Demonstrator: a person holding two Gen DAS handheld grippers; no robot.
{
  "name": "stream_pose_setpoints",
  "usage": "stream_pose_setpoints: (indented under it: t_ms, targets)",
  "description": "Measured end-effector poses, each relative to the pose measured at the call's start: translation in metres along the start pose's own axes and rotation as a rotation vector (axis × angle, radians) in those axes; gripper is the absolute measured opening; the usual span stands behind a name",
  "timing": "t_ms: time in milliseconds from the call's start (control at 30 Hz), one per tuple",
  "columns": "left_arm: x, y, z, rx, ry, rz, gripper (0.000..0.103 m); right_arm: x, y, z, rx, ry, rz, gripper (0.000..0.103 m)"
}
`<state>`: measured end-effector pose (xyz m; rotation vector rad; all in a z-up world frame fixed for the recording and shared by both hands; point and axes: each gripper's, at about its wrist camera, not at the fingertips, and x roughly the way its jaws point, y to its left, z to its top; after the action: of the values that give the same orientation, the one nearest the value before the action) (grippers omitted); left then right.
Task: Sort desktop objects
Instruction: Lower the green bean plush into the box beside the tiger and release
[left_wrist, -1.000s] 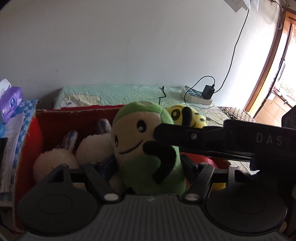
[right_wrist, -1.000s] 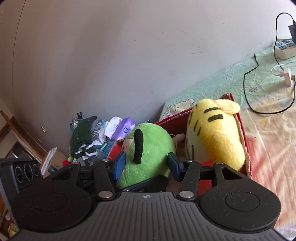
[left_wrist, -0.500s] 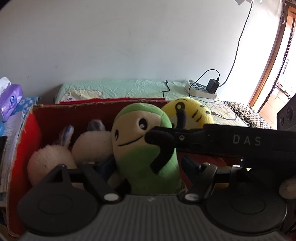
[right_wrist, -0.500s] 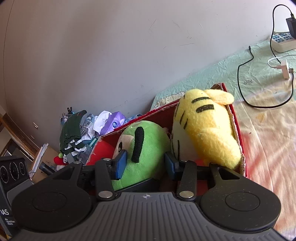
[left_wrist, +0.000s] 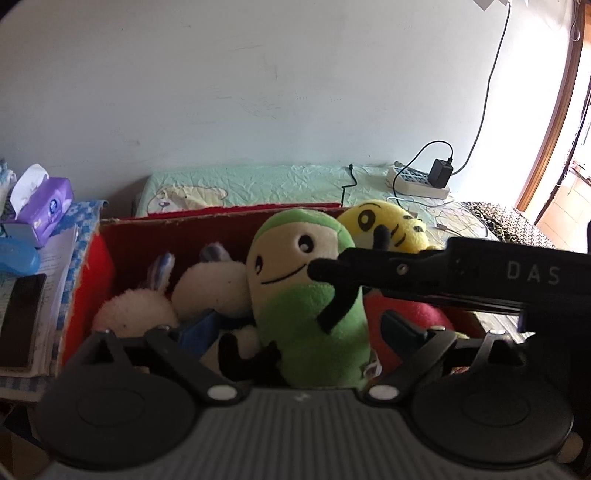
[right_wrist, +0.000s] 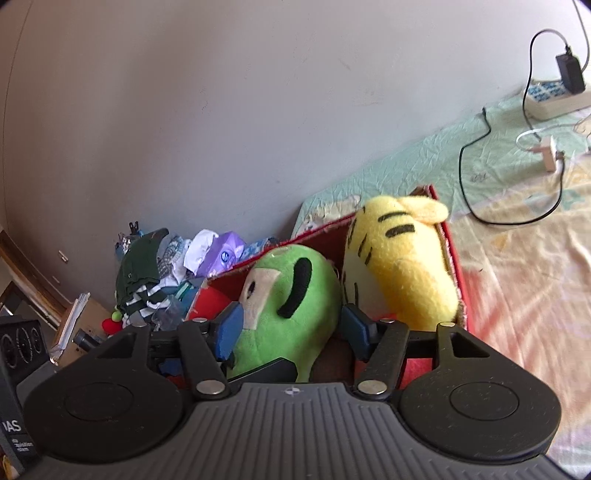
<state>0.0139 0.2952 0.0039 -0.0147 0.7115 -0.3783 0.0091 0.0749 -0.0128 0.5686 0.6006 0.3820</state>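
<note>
A red box (left_wrist: 85, 273) holds several plush toys. A green plush (left_wrist: 306, 306) stands upright in the middle, with two white bunnies (left_wrist: 207, 291) to its left and a yellow plush (left_wrist: 384, 225) behind it on the right. My left gripper (left_wrist: 299, 328) is open, its fingers wide on either side of the green plush's base. In the right wrist view the green plush (right_wrist: 291, 295) sits between the blue pads of my right gripper (right_wrist: 291, 328), which is open, the right pad a little apart from it. The yellow plush (right_wrist: 402, 266) leans against the box's end wall. A right gripper finger (left_wrist: 354, 267) crosses the green plush's face.
A purple tissue pack (left_wrist: 44, 206), papers and a dark phone (left_wrist: 22, 317) lie left of the box. Behind it spreads a green sheet (left_wrist: 277, 184) with a power strip (left_wrist: 417, 181) and black cables (right_wrist: 480, 184). A pile of clothes (right_wrist: 147, 273) lies by the wall.
My right gripper's pads have spread wider around the green plush. The left fingers have also widened slightly. More of the box interior shows in the left view.
</note>
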Motion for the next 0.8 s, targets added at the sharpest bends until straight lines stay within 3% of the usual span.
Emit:
stream_pose_setpoints:
  t_ms: [100, 300, 800]
  targets:
    - [-0.006, -0.003, 0.002, -0.013, 0.016, 0.037, 0.094, -0.018, 0.006, 0.0, -0.012, -0.056, -0.022, 0.067]
    - [-0.016, -0.021, 0.006, 0.014, 0.045, 0.125, 0.097, -0.045, 0.012, -0.001, -0.042, -0.124, -0.16, 0.07]
    - [-0.024, -0.084, 0.0, 0.023, 0.104, 0.252, 0.1, -0.09, -0.012, -0.003, -0.087, -0.125, -0.311, 0.077]
